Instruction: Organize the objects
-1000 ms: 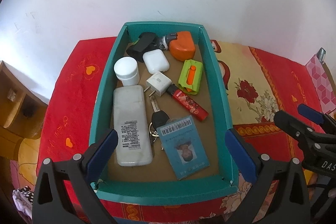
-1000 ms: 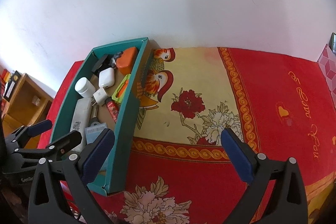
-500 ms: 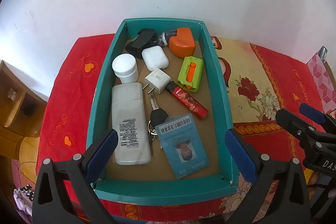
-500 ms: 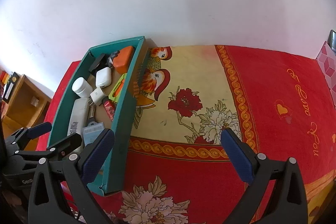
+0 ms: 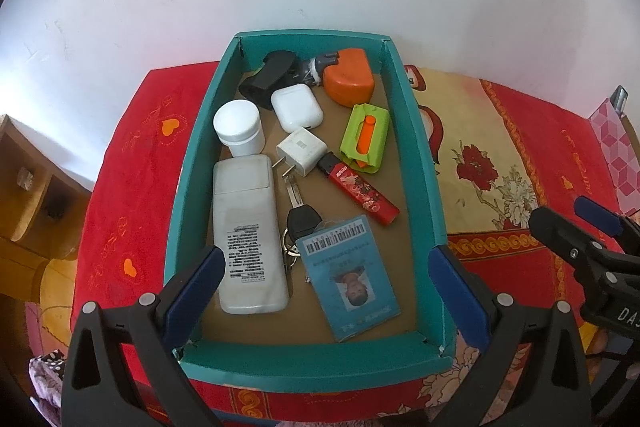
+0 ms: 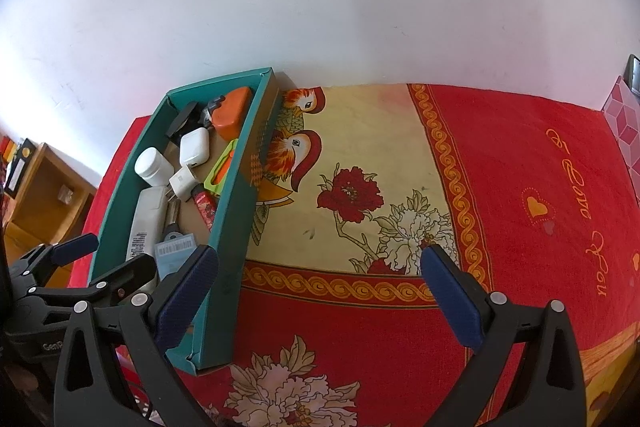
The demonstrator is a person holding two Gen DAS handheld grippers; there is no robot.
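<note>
A teal box (image 5: pixel 418 155) (image 6: pixel 232 227) holds a white remote (image 5: pixel 248 231), a white jar (image 5: pixel 239 126), a white earbud case (image 5: pixel 296 106), a white plug (image 5: pixel 302 150), a red lighter (image 5: pixel 362 191), a green and orange cutter (image 5: pixel 365 138), an orange case (image 5: pixel 349 77), a black item (image 5: pixel 270 73), a key (image 5: pixel 301 215) and a blue ID card (image 5: pixel 347 271). My left gripper (image 5: pixel 324 287) hangs open over the box's near end, holding nothing. My right gripper (image 6: pixel 320 291) stands open over the patterned cloth to the right of the box, empty.
A red and yellow flowered cloth (image 6: pixel 500 187) covers the table, which backs onto a white wall. A wooden shelf unit (image 5: pixel 28 187) stands to the left. A pink patterned box (image 6: pixel 624 123) sits at the far right edge. The right gripper (image 5: pixel 592 239) shows beside the box.
The left view has shifted slightly so the box sits a little higher and nearer. The right view has drifted slightly as well. Both grippers stay open and no object has moved.
</note>
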